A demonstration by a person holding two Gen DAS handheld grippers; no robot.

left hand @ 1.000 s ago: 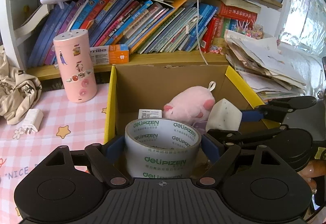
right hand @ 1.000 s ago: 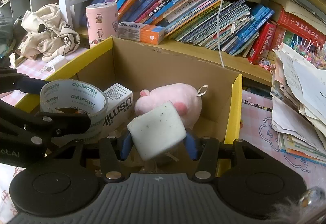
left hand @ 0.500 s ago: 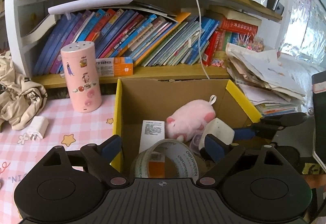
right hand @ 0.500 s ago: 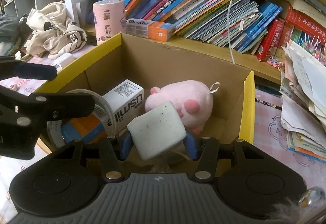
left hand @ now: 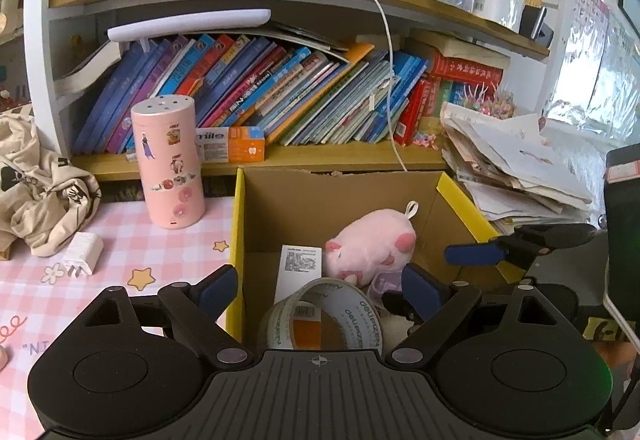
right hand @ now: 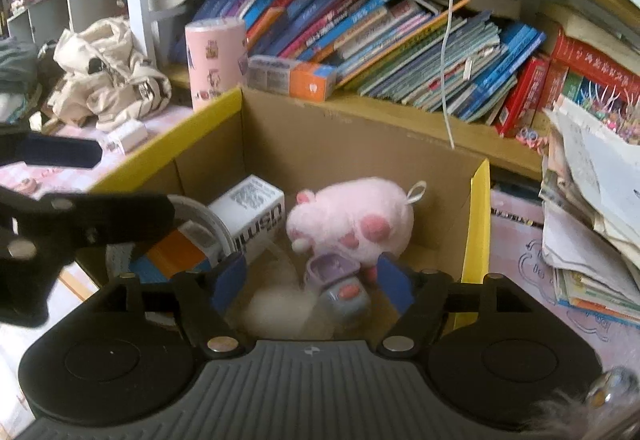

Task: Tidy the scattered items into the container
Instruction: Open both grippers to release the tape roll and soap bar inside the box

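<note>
Both claws hang spread and empty over the cardboard box (left hand: 456,187), left gripper (left hand: 318,286) and right gripper (right hand: 308,278), with tape roll (left hand: 352,314), pink plush pig (right hand: 352,213) and white block (right hand: 276,306) inside, while the white charger (left hand: 82,254) waits outside on the tablecloth.

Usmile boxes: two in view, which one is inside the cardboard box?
The white usmile box, propped beside the pink plush pig inside the cardboard box. The other, orange-ended usmile box, lies on the bookshelf.
</note>
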